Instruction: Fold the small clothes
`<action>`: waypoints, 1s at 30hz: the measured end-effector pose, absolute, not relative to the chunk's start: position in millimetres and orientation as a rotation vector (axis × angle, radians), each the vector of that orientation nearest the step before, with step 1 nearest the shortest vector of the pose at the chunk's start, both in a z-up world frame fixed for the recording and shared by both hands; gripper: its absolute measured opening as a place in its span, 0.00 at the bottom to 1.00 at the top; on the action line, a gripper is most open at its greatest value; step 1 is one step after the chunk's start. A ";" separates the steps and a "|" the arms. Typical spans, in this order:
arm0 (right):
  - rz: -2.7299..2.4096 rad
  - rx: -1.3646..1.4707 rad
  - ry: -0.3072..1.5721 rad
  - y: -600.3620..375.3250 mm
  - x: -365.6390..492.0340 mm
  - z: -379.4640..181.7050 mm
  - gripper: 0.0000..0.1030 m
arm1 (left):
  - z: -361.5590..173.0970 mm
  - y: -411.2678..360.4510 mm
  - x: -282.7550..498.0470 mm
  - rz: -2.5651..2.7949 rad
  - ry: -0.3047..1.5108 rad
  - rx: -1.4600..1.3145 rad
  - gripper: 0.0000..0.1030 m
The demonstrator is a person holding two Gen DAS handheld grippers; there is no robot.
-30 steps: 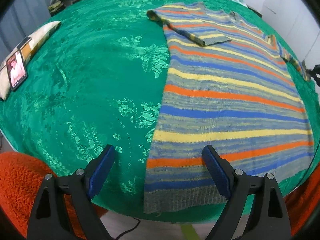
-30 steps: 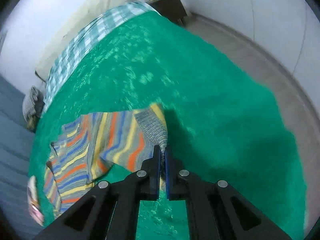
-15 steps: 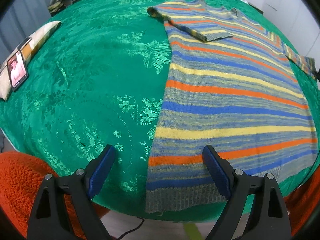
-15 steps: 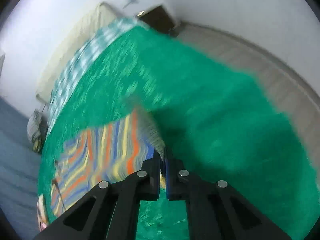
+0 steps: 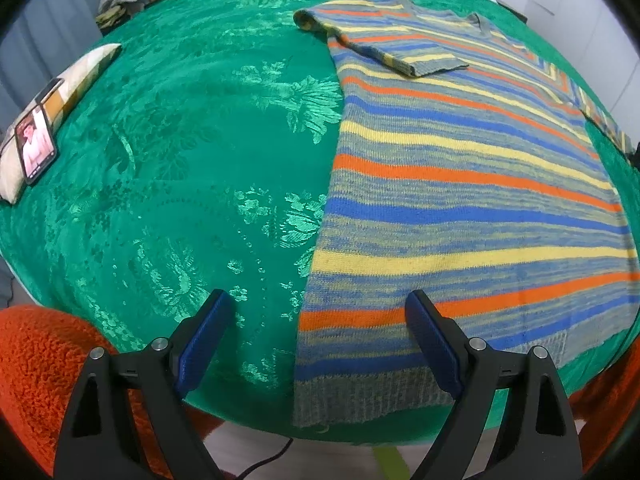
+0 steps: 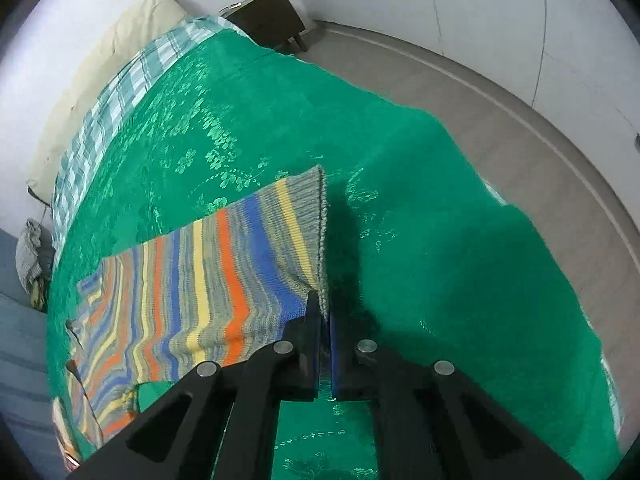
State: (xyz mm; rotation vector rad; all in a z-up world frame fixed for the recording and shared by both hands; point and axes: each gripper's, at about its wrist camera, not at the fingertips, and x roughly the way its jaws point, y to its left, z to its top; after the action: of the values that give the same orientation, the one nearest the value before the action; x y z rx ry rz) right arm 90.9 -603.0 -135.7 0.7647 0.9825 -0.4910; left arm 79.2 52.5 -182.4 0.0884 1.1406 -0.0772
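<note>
Striped sweater point(image 5: 460, 184) lies spread flat on the green bedspread point(image 5: 180, 160) of the bed, its far sleeve already folded across the chest. The right gripper point(image 6: 325, 316) has its fingers pinched together on the ribbed cuff of the other sleeve point(image 6: 308, 220), holding it a little above the cover. The left gripper point(image 5: 316, 344) hovers over the near hem with its fingers wide apart and nothing between them. The step in hand looks like the second sleeve fold. Next, that cuff wants carrying across the body and laying flat, parallel to the first sleeve, before release. How taut the sleeve hangs is hard to judge from the blurred wrist view.
</note>
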 end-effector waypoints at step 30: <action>-0.555 0.697 0.789 -576.8 4.1 -101.7 0.44 | -142.8 57.7 72.4 -0.081 1.071 0.064 0.88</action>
State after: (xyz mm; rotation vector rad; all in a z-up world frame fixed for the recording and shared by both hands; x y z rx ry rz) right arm 4.1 -576.8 -101.7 0.6966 0.7891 -0.5549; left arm 72.4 57.7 -142.8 0.0643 1.0713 -0.0814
